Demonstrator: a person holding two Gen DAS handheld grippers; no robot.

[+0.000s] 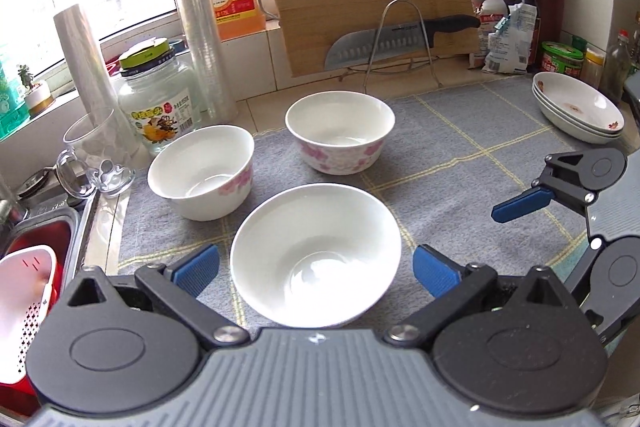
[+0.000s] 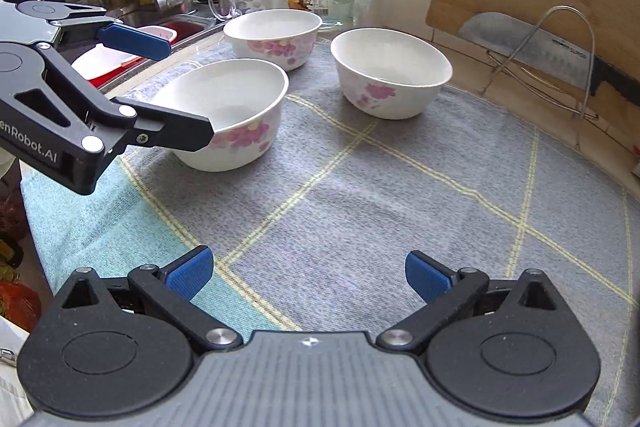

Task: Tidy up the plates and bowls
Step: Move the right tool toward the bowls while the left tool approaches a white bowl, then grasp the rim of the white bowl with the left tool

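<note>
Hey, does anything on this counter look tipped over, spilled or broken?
Nothing stands out. The three bowls sit upright and empty on the grey cloth, the plates are stacked neatly, and no spill or chip shows.

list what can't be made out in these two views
- Plate stack: count unclear, left view, rims overlap; outside the right view.
- Nearest bowl: near rim hidden by the left tool in the right view.
- Knife: handle cut off at the right view's edge.
- Sink: cut off, left view.
</note>
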